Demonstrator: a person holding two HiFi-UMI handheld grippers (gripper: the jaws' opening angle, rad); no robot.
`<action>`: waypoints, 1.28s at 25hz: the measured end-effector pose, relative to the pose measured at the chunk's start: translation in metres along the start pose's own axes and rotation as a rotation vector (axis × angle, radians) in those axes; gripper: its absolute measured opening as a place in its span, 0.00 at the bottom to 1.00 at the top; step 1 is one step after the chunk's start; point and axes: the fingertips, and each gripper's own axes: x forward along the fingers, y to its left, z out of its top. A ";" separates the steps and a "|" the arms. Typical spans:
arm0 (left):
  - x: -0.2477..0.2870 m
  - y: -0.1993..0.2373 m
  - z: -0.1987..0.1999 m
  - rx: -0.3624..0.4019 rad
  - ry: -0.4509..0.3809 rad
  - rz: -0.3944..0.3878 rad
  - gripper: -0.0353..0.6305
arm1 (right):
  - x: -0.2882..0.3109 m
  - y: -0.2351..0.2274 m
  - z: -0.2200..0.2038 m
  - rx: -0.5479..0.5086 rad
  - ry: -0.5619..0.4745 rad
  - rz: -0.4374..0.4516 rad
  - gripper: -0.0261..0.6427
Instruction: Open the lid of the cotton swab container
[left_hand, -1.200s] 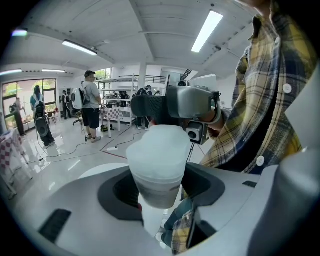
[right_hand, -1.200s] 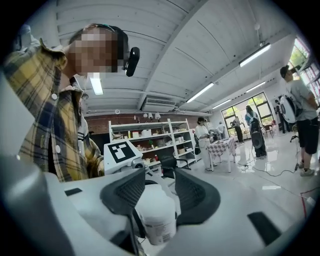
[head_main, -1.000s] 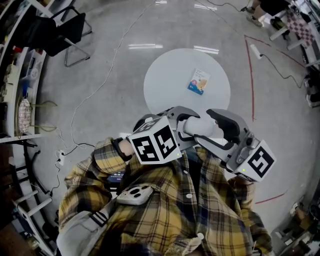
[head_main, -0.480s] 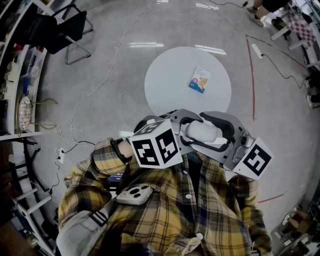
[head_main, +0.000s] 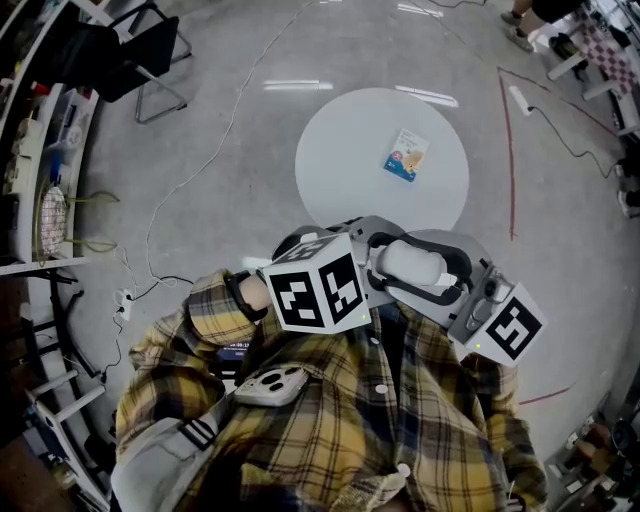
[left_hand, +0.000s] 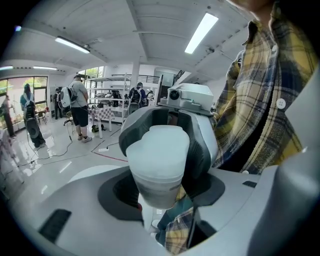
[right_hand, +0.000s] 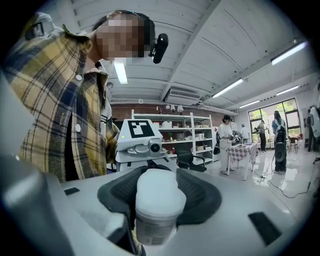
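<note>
Shelving (head_main: 40, 200) stood along the left edge at 9 o'clock of the head view, with a dark chair (head_main: 130, 55) at 10 o'clock. A person in a yellow plaid shirt (head_main: 330, 430) held both tools close to the chest, near frame centre. The left gripper (head_main: 365, 258), its marker cube (head_main: 312, 290) facing up, was clamped on the cotton swab container (head_main: 410, 262). Its own view showed the translucent body seated between the grey jaws, with the white lid (left_hand: 159, 145) above. The container was held in the air between the two tools, not on any surface. A round white table (head_main: 340, 170) stood at 12 o'clock beyond the tools. A small printed packet (head_main: 404, 155) lay on it toward 1 o'clock. The right gripper (head_main: 445, 272) sat at 4 o'clock of the container, jaws closing. Its dark pads wrapped the lid end and appeared to press on it. A red floor line (head_main: 510, 160) ran at 2 o'clock.
</note>
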 end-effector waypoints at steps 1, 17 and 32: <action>0.001 -0.001 0.001 -0.002 0.002 -0.002 0.44 | -0.001 0.000 -0.001 0.003 0.004 0.000 0.38; 0.009 0.005 0.000 0.010 0.017 -0.024 0.43 | -0.003 -0.009 -0.007 0.028 0.053 -0.004 0.36; 0.017 0.015 -0.001 0.029 0.037 -0.084 0.43 | -0.005 -0.024 -0.014 0.086 0.063 -0.026 0.36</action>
